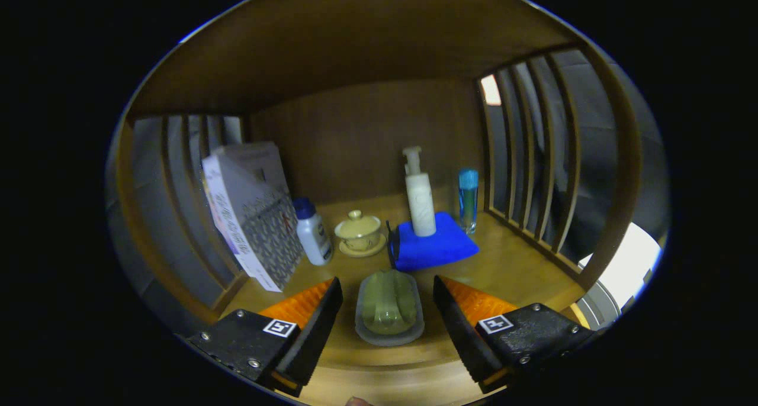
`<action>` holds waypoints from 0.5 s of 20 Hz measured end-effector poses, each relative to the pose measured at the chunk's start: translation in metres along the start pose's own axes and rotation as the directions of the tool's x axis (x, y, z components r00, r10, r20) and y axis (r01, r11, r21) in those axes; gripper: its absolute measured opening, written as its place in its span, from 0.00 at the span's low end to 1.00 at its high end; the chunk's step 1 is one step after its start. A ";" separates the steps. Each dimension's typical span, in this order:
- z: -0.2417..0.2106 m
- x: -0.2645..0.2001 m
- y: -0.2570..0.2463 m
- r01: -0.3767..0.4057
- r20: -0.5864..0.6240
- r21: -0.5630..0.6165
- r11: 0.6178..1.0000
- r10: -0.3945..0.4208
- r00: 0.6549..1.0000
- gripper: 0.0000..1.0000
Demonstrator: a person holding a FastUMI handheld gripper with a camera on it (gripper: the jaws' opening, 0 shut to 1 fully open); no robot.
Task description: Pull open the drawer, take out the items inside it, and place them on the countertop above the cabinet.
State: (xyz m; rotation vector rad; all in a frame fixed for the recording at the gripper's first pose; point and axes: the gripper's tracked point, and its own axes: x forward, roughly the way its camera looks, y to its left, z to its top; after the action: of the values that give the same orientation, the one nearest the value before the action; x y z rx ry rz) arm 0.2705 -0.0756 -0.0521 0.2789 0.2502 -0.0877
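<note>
A pale green soap bar in a clear dish [389,307] lies on the wooden countertop [509,270], between my two fingers. My gripper [388,290] is open, with a gap on each side of the dish, so neither finger [317,314] touches it. Just beyond the dish lies a folded blue cloth [432,246] with a white pump bottle [419,202] standing on it. A blue-capped clear tube [468,199] stands to the right of the cloth. A lidded yellow cup on a saucer [359,232] and a small white bottle with a blue cap [312,234] stand to its left.
A patterned box [251,216] leans against the left slatted side. Wooden slats [533,157] wall both sides, a wooden panel closes the back, and a wooden shelf roofs the space. The countertop's front edge lies just below my fingers.
</note>
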 end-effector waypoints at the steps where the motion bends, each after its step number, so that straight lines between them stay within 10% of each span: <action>1: 0.007 -0.019 0.000 -0.009 0.051 0.017 1.000 0.008 0.999 0.96; 10: 0.003 -0.198 -0.009 -0.039 0.261 -0.070 0.997 0.056 0.964 0.95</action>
State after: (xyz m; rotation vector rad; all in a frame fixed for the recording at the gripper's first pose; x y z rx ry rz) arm 0.0786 -0.0751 -0.0010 0.2063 -0.0175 -0.0678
